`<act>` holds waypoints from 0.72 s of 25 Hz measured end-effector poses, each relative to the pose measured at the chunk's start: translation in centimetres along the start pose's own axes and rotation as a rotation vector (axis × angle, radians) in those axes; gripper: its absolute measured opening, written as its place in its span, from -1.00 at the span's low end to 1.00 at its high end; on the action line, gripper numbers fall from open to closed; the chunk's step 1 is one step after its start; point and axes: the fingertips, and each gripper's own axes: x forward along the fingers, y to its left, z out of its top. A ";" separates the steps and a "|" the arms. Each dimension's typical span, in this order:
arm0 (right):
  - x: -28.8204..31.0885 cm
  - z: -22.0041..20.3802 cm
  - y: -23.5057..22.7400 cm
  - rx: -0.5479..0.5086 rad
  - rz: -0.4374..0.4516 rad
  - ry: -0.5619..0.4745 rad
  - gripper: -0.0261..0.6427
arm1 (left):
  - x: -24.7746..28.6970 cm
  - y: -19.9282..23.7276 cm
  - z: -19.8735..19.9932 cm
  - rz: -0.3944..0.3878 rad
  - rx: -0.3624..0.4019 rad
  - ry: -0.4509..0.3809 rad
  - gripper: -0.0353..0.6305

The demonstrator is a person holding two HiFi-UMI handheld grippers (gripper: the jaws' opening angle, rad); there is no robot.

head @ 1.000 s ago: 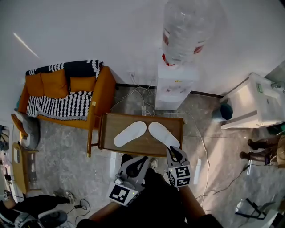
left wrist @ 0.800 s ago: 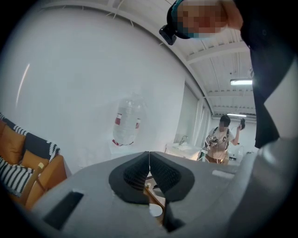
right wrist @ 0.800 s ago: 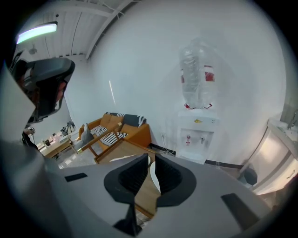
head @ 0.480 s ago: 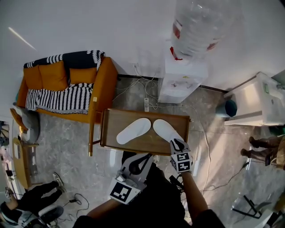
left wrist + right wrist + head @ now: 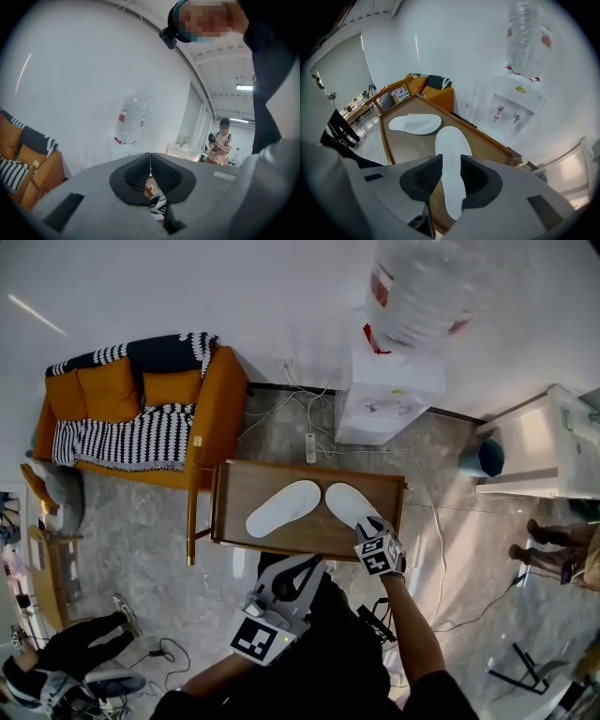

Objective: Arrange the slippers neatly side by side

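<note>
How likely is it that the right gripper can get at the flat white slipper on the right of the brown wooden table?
Probably yes. The right gripper hangs over the near end of that flat white slipper; its jaws have just been opening and straddle it, nothing else in between.

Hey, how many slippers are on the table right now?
2. The left slipper lies on the left half of the table, and the right slipper lies on the right half. They form a V with their far ends close together. None appears hidden.
</note>
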 end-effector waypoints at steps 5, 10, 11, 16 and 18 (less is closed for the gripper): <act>2.1 -1.4 -0.5 -0.031 0.003 0.058 -0.61 | 0.2 0.1 -0.3 -0.004 -0.002 0.011 -0.84; 3.0 -1.7 -0.5 -0.083 0.014 0.084 -0.61 | 0.0 0.3 -0.6 -0.001 -0.009 0.018 -0.84; 3.3 -1.9 -0.4 -0.092 0.017 0.092 -0.61 | 0.0 0.4 -0.6 0.002 -0.012 0.018 -0.84; 4.0 -2.3 -0.6 -0.099 0.009 0.117 -0.66 | -0.2 0.8 -0.6 0.010 -0.013 0.020 -0.85; 4.2 -2.3 -0.6 -0.098 0.008 0.119 -0.72 | -0.2 1.0 -0.7 0.014 -0.016 0.018 -0.84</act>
